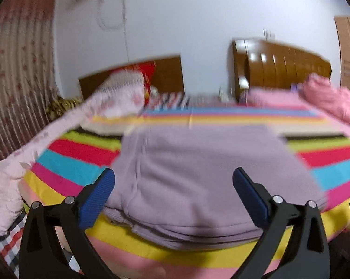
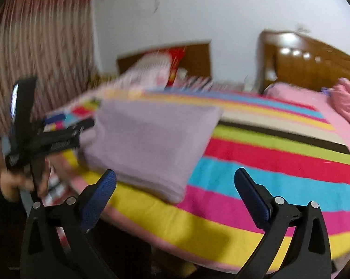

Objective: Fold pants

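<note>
The lilac pants (image 1: 198, 181) lie folded into a thick rectangular stack on the striped bedspread (image 1: 82, 167), near the bed's front edge. My left gripper (image 1: 175, 186) is open and empty, its blue pads either side of the stack just in front of it. In the right wrist view the folded pants (image 2: 149, 144) sit left of centre. My right gripper (image 2: 175, 186) is open and empty, over the bedspread (image 2: 267, 174) at the stack's near right corner. The left gripper (image 2: 68, 127) shows there at the stack's left side, held by a hand.
A pink floral quilt (image 1: 109, 97) is bunched at the bed's back left. Pink bedding (image 1: 325, 100) lies at the back right before a wooden headboard (image 1: 279, 67). A curtain (image 1: 17, 69) hangs on the left. The bed's front edge (image 2: 198, 239) drops off just under my grippers.
</note>
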The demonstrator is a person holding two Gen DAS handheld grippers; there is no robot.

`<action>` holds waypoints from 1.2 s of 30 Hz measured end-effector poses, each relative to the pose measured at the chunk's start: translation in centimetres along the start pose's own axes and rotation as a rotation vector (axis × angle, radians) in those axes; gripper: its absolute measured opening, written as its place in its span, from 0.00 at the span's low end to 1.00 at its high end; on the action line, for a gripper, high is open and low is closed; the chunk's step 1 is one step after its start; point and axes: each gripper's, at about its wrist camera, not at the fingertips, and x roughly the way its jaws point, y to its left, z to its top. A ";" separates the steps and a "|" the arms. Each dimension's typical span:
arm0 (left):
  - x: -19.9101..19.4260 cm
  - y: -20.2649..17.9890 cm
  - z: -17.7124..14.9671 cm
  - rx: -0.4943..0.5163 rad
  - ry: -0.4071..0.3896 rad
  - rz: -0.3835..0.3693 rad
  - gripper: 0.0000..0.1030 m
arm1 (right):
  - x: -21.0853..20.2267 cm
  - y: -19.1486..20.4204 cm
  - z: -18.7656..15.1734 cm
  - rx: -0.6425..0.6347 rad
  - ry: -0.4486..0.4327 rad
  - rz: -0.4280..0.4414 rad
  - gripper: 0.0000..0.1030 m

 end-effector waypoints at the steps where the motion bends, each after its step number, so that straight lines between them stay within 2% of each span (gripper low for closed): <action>1: -1.3 -0.1 0.6 -0.041 -0.024 0.014 0.98 | -1.1 -0.3 0.1 0.015 -0.046 -0.019 0.95; 4: -3.7 -0.1 1.9 -0.123 -0.060 -0.061 0.98 | -3.4 -0.8 0.6 0.054 -0.143 -0.058 0.95; 5: -4.2 -0.3 2.3 -0.130 -0.070 -0.051 0.99 | -3.8 -0.9 0.9 0.064 -0.164 -0.057 0.95; 7: -5.1 -1.2 2.6 -0.110 -0.095 0.035 0.99 | -4.4 -0.6 1.0 0.060 -0.196 -0.057 0.95; 9: -5.6 -2.4 2.4 -0.083 -0.105 0.069 0.99 | -4.0 0.1 0.9 0.023 -0.183 -0.073 0.95; 12: -5.2 -2.8 1.5 -0.124 -0.060 0.083 0.99 | -2.7 0.9 0.5 -0.027 -0.123 -0.092 0.95; 15: -4.8 -2.4 -0.1 -0.179 -0.015 0.019 0.99 | -1.9 1.4 0.0 -0.040 -0.092 -0.077 0.95; 20: -3.5 -1.5 -1.8 -0.224 0.062 0.000 0.99 | -1.5 1.5 -0.1 -0.042 -0.072 -0.077 0.95; 22: -3.4 -1.7 -2.4 -0.201 0.072 0.011 0.99 | -0.9 1.7 -0.2 -0.046 -0.050 -0.073 0.95; 27: -2.9 -2.7 -2.6 -0.110 0.087 0.111 0.99 | -0.3 2.9 -0.1 -0.086 -0.038 -0.063 0.95; 34: -3.3 -2.2 -2.3 -0.091 0.069 0.163 0.99 | -0.2 3.9 -0.3 -0.123 -0.038 -0.049 0.95; 36: -3.5 -2.1 -2.3 -0.085 0.059 0.143 0.99 | -0.2 3.8 -0.3 -0.118 -0.036 -0.050 0.95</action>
